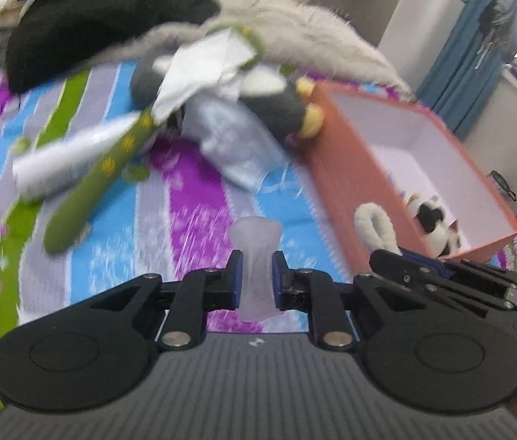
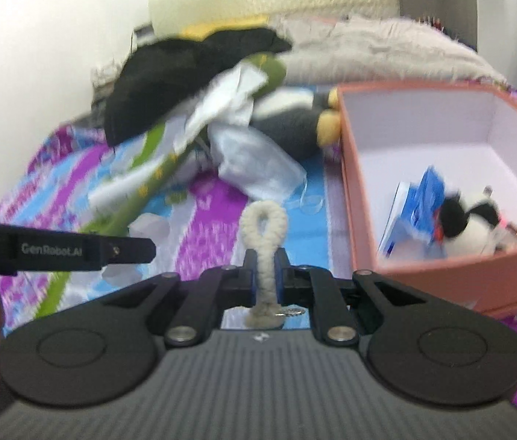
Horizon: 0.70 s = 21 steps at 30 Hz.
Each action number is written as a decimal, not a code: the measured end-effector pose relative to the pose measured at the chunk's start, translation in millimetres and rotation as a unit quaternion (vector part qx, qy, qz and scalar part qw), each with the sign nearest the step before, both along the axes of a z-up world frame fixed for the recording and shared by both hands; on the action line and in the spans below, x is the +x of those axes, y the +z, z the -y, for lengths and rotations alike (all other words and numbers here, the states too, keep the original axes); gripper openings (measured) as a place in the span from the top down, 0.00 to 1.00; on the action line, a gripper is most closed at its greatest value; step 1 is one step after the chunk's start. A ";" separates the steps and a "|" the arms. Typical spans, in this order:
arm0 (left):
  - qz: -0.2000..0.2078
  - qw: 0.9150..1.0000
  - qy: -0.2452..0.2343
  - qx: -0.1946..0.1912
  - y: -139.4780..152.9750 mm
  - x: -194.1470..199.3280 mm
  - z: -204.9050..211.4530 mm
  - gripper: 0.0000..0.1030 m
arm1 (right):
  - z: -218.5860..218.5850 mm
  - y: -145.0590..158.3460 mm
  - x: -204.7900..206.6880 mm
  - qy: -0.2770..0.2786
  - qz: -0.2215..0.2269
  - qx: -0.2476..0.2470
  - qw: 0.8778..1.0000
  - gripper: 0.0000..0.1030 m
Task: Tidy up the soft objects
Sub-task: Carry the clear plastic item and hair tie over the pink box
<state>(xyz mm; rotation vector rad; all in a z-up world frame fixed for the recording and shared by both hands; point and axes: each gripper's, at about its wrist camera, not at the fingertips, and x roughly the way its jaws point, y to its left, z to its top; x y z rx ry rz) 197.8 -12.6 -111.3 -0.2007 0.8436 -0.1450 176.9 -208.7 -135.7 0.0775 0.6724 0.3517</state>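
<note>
Left gripper: pinching a frosted, translucent soft piece above the striped bedspread.
Right gripper: clamped on a cream braided loop, beside the box.
Box: pink, open, on the bed's right; holds a black-and-white plush.
Pile: penguin plush, green toy, cloths, blurred, left of the box.

One pink box, one penguin plush, one green plush, two black grippers.
</note>
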 end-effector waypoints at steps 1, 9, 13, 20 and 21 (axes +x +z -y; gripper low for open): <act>0.009 1.000 -0.002 -0.001 8.7 -0.3 1.8 0.81 | 1.2 7.0 -0.8 -0.005 0.016 -0.007 1.000 0.88; 0.069 0.997 -0.029 -0.001 66.9 8.0 25.7 0.81 | 23.2 58.0 0.5 -0.029 0.086 0.009 0.996 0.88; 0.093 0.995 -0.043 0.001 86.6 17.6 44.0 0.81 | 37.1 79.4 5.1 -0.043 0.107 0.018 0.993 0.88; 0.134 0.989 -0.056 -0.011 115.8 49.5 73.9 0.81 | 63.2 115.2 19.8 -0.071 0.151 0.008 0.986 0.88; 0.135 0.989 -0.060 -0.012 117.4 55.4 78.1 0.81 | 68.1 118.5 23.5 -0.077 0.154 0.006 0.985 0.88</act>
